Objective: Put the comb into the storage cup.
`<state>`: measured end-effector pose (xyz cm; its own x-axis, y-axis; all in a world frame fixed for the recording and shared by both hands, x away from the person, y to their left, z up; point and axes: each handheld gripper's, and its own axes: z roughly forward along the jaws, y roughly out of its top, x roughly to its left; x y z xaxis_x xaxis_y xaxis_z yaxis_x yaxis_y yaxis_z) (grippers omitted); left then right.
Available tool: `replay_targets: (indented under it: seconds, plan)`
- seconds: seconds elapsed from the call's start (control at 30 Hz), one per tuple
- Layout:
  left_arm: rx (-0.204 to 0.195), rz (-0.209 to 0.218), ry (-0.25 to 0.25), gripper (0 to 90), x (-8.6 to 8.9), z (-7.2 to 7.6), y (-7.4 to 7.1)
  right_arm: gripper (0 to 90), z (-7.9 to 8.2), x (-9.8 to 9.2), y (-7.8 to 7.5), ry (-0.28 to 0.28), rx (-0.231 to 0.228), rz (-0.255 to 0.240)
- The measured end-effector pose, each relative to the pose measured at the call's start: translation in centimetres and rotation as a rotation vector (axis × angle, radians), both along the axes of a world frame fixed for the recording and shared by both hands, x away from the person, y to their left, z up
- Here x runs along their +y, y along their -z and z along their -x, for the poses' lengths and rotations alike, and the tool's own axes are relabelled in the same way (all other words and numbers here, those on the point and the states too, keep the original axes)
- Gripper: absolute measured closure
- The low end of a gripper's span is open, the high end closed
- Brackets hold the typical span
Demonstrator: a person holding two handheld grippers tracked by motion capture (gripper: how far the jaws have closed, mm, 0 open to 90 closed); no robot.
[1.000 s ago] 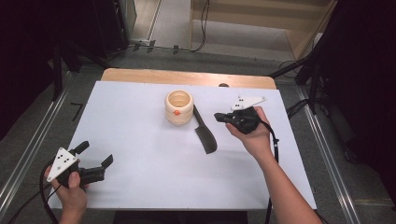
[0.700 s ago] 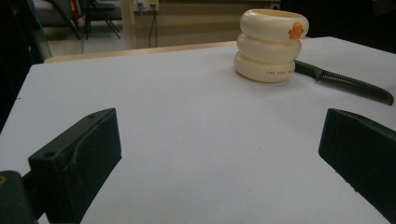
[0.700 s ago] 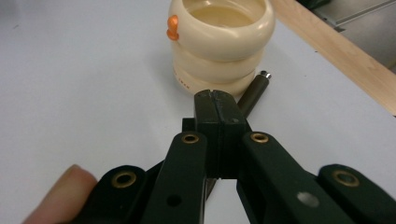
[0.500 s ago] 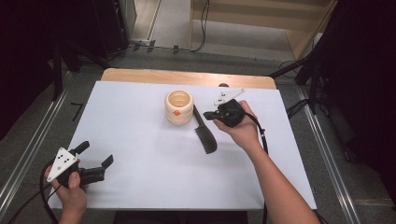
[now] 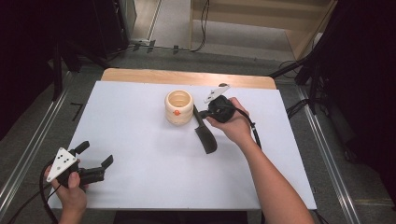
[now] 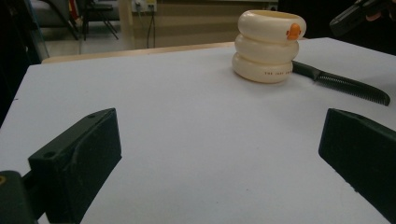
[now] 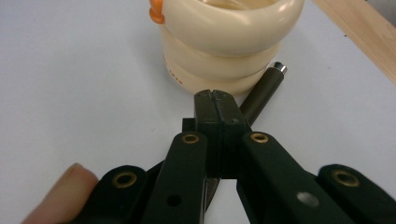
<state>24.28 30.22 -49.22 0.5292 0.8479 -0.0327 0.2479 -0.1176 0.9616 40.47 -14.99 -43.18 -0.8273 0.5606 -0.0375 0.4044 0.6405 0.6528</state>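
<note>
One cream ringed cup and one black comb sit on a white table, worked by a person holding two grippers. The comb lies flat just right of the cup, its long axis running roughly from the far side of the table toward the person, leaning slightly right as it nears; its slim handle points to the far edge beside the cup's base, its toothed end toward the person. The cup stands upright near the table's far centre, with a small orange knob on its near side. The right gripper hovers over the comb's handle, jaws pressed together with nothing visibly between them. The left gripper rests at the table's near left corner, jaws spread wide apart, well away from both objects.
</note>
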Motion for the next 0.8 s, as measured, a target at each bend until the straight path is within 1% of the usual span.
replay_targets:
  seconds: [0.13, 0.47, 0.7, 0.73, 0.77, 0.8]
  plan:
    - [0.001, 0.000, 0.000, 0.0, 0.0, 0.0, 0.0, 88.4, -0.6, 0.4, 0.5, 0.005, 0.020, 0.021]
    - [0.001, 0.001, 0.001, 0.0, 0.0, 0.0, 0.0, 88.4, -2.1, 1.9, 1.6, -0.006, 0.048, 0.083]
    - [0.002, 0.002, 0.002, 0.0, 0.0, 0.0, 0.0, 88.4, -3.1, 2.6, 2.7, 0.016, 0.080, 0.137]
    - [0.002, 0.003, 0.003, 0.0, 0.0, 0.0, 0.0, 88.4, -3.2, 2.6, 2.9, 0.013, 0.079, 0.138]
    - [0.002, 0.002, 0.003, 0.0, 0.0, 0.0, 0.0, 88.4, -3.2, 2.7, 3.1, 0.027, 0.092, 0.138]
    - [0.002, 0.002, 0.004, 0.0, 0.1, 0.0, 0.0, 88.4, -3.3, 2.7, 3.2, 0.023, 0.091, 0.140]
